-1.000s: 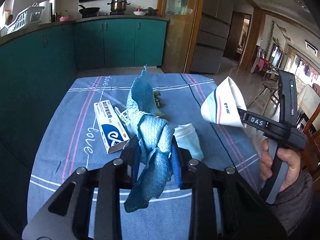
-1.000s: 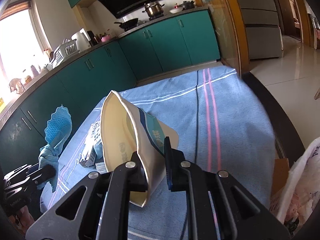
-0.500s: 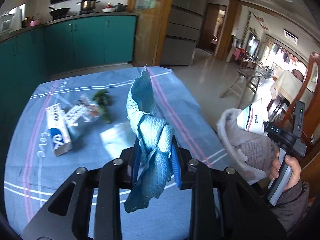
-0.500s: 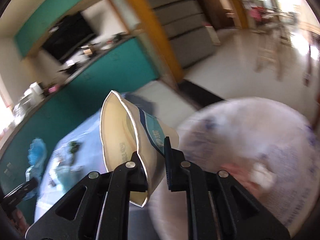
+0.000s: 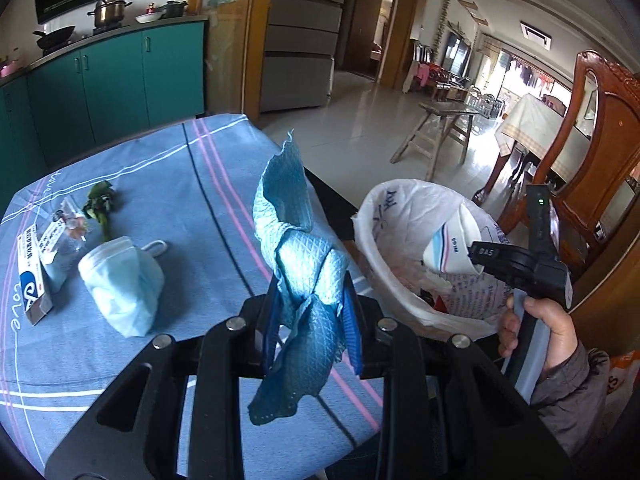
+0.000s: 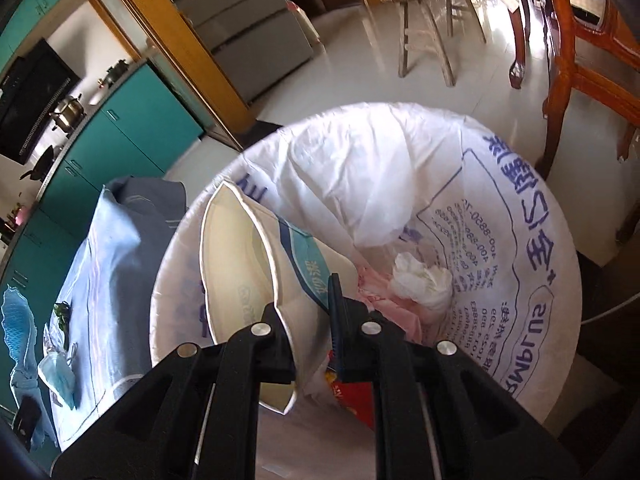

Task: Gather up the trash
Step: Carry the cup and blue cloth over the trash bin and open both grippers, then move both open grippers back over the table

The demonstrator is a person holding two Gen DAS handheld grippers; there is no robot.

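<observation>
My left gripper (image 5: pixel 312 316) is shut on a crumpled blue cloth (image 5: pixel 298 248) that sticks up and hangs down between its fingers, above the table's right edge. My right gripper (image 6: pixel 306 312) is shut on a flattened white paper cup (image 6: pixel 256 280) with a teal band, held over the open mouth of a bin lined with a white printed bag (image 6: pixel 500 216). The left wrist view shows that cup (image 5: pixel 452 246) and the right gripper (image 5: pixel 480 256) over the bag (image 5: pixel 400 220), beside the table. White tissue (image 6: pixel 420 280) and pink scraps lie inside.
On the blue striped tablecloth (image 5: pixel 200 184) lie a light blue face mask (image 5: pixel 124 280), a toothpaste box (image 5: pixel 32 280), clear wrappers (image 5: pixel 68 220) and a green scrap (image 5: pixel 98 200). A wooden chair (image 5: pixel 592 152) stands behind the bin, a stool (image 5: pixel 440 128) on the tiled floor, teal cabinets (image 5: pixel 120 76) beyond.
Both grippers swung right from over the table toward the bin. The right gripper dropped and rolled, bringing the cup over the bag's mouth. The cloth stays clamped in the left.
</observation>
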